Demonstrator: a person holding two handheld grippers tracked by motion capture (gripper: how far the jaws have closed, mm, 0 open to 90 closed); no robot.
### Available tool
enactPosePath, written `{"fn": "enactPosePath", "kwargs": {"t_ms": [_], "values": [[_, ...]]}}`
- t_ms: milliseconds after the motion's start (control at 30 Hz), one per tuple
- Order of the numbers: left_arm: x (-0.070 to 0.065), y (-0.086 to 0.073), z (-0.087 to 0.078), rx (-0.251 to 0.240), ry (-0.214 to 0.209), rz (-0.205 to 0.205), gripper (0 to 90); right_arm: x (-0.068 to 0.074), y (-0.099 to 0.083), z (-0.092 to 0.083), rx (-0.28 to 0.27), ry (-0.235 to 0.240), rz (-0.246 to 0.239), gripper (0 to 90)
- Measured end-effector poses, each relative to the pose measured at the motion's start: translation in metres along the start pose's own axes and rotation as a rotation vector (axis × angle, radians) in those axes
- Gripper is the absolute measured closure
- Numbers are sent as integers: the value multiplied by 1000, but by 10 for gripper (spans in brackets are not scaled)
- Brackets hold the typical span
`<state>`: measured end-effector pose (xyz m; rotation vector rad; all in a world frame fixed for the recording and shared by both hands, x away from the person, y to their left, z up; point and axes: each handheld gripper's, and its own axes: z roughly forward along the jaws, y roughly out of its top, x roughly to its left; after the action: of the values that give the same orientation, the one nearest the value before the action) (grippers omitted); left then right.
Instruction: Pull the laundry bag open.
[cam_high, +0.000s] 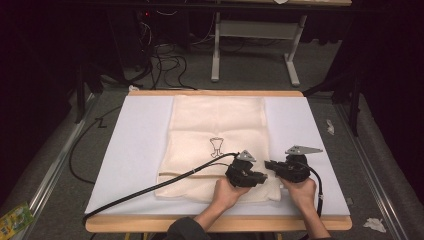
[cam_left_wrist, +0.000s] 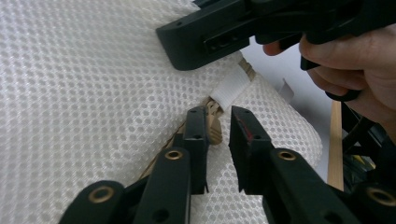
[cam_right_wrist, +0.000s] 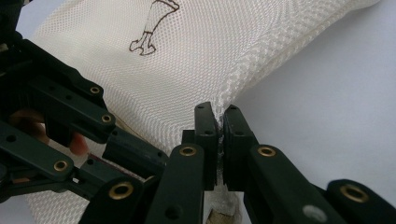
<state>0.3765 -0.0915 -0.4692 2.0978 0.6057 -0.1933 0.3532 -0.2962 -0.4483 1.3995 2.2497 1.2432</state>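
Left gripper view, nearest first: the left gripper (cam_left_wrist: 218, 127) has its 2 jaws part-open, straddling the tan drawstring (cam_left_wrist: 214, 122) where it leaves the white sewn tab (cam_left_wrist: 229, 87) at the corner of the mesh bag (cam_left_wrist: 79, 88). The pads do not yet press the cord, so I judge this grasp unfinished. Just beyond it the right gripper (cam_right_wrist: 218, 122) is clenched on the bag's hem, the mesh edge pinched between its pads.

From the high view, both tools sit at the bag's near right corner, left gripper (cam_high: 261, 176) and right gripper (cam_high: 269, 165) almost tip to tip. The bag (cam_high: 215, 120) lies flat on the white sheet (cam_high: 135, 150), its long axis running away from the person. The cord runs along the near hem toward the left, so the left hand is better placed to draw it.
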Motion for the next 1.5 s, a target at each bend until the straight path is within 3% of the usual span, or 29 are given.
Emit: {"fn": "enactPosePath", "kwargs": {"t_ms": [200,367,600,833,933,1133,1300,1367,1500], "values": [[-3,2,1,25,25,27,861,-2,-1,0,1,4,2,878],[-6,3,-2,20,38,51,866,-4,-2,-2,0,13,3,876],[-6,3,-6,36,41,55,869,-4,-3,-3,-3,7,-13,878],[-6,7,-12,52,70,71,870,-2,-1,-5,-3,4,-29,879],[-4,10,-18,43,74,66,870,-1,-2,-6,-11,7,-32,879],[-8,3,-13,73,73,69,871,-1,-3,-4,-8,12,-35,879],[-1,8,-28,35,105,60,871,-1,-4,-6,-15,7,-45,881],[0,8,-29,33,98,48,871,-1,-4,-7,-26,12,-38,881],[-3,5,-28,51,97,63,871,0,-2,-7,-24,8,-43,881]]}}
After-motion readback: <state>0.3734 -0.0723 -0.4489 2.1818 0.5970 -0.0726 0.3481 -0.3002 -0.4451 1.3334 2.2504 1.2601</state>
